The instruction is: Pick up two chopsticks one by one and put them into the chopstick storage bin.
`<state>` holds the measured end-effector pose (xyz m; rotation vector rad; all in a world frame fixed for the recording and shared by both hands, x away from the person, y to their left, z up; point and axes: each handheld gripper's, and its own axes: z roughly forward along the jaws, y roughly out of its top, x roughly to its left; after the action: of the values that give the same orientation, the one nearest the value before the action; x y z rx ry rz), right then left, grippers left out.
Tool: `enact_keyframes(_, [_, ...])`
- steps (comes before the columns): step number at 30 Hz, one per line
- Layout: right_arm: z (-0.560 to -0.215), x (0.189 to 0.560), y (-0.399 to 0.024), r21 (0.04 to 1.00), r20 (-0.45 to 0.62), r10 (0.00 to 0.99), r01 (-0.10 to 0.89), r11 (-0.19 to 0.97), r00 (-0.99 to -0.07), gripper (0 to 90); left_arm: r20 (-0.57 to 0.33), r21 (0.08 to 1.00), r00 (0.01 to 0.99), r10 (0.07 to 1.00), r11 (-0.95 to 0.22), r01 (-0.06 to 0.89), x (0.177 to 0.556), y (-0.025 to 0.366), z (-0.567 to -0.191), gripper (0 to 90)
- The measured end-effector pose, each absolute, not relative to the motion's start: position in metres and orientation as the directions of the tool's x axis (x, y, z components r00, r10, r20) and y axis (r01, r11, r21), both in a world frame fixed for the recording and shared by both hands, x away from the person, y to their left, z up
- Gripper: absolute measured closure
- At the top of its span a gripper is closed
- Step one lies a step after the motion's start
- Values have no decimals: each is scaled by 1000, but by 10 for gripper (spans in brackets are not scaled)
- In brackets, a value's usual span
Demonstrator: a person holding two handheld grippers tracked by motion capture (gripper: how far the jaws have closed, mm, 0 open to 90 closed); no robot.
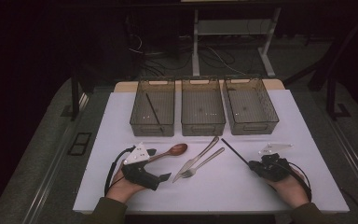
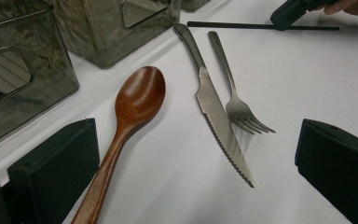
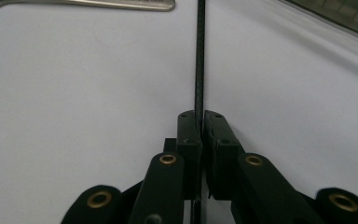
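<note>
From the high view, the right tongs are clamped on the near end of a black chopstick, which lies on the white table and runs away from them toward the three bins. Its partner chopstick already lies in the left bin, so I judge the sorting barely begun; the middle bin and right bin look empty.

In the left gripper view, the left tongs stand wide apart, gripping nothing. The wooden spoon lies between the jaws, close by one of them, with the knife and fork just ahead, all waiting.

In the right gripper view, the right tongs pinch the chopstick, which extends straight ahead.
</note>
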<state>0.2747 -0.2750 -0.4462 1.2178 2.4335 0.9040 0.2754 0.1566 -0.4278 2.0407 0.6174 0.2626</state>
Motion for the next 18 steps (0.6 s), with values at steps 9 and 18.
enact_keyframes(9, [-448,271,-275,657,24,805,616,434,-593,851,-60,849,851,521,-422,318,275,156,-428,0])
enact_keyframes(18, [-438,272,-283,672,61,806,621,403,-589,852,-60,851,851,522,-418,316,275,157,-428,0])
